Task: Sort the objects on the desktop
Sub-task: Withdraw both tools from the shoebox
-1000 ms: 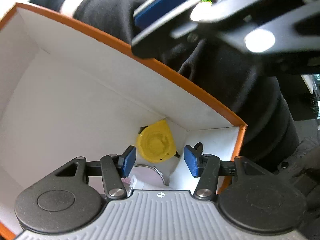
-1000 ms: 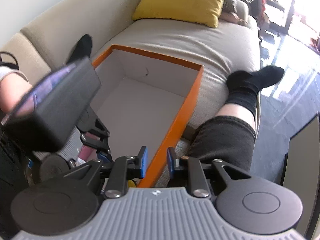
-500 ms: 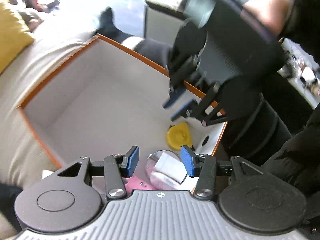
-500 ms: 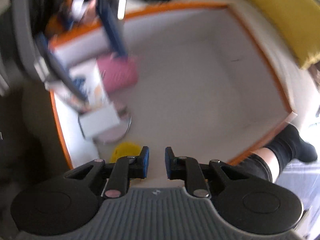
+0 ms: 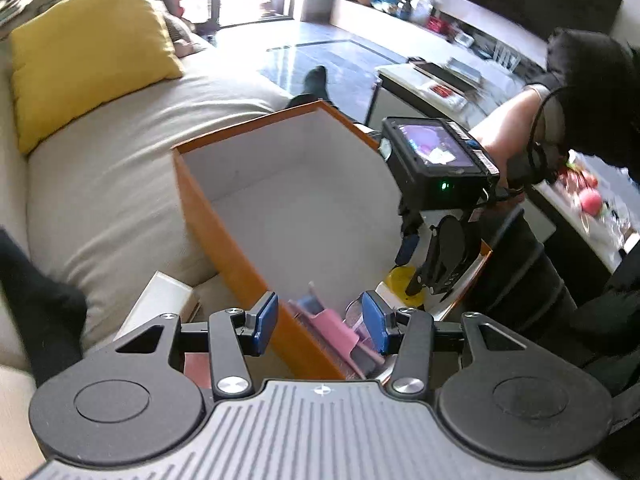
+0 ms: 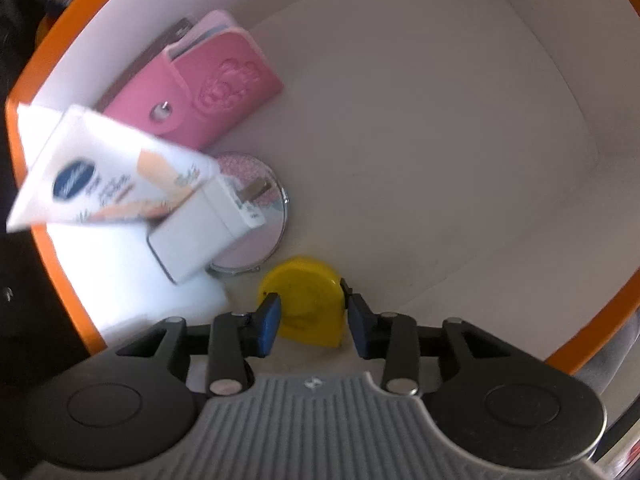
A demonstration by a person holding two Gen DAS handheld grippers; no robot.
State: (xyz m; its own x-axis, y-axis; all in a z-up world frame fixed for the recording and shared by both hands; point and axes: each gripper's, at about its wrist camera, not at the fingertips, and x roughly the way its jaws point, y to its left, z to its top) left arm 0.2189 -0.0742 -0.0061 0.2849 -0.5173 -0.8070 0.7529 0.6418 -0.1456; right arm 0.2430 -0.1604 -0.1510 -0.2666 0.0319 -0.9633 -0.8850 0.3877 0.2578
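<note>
Opening right gripper (image 6: 310,322) straddles flat-lying yellow tape measure (image 6: 304,300).

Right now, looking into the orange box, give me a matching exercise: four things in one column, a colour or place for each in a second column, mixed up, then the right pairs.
Things:
1. card wallet
2. tape measure
3. round mirror
4. charger plug

Descriptions:
A. white block lying on top of the mirror
B. pink, with a flower embossed and a snap button
C. yellow, between the right tool's opening jaws
D. metal-rimmed disc, partly covered, on the box floor

Pairs: 1-B, 2-C, 3-D, 4-A
</note>
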